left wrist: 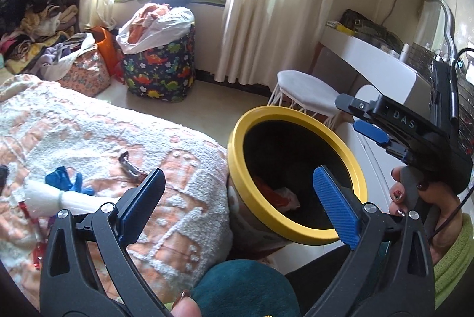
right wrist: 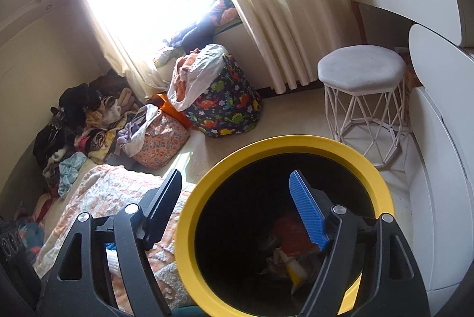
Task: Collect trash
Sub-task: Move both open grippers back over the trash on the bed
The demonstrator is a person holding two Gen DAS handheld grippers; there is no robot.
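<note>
- Left gripper (left wrist: 240, 192) hangs wide open and empty, between the bed (left wrist: 183, 166) and the yellow-rimmed bin (left wrist: 237, 169).
- Right gripper (right wrist: 237, 198) is spread wide, holding nothing, over the bin's mouth.
- Trash (right wrist: 291, 240) lies inside the bin; a blue scrap (left wrist: 69, 182) lies on the bed.

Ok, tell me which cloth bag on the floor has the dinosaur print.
The tall dark bag under the window, stuffed with clothes, has the dinosaurs. The lower pink bag beside it carries only a small floral-looking pattern.
</note>
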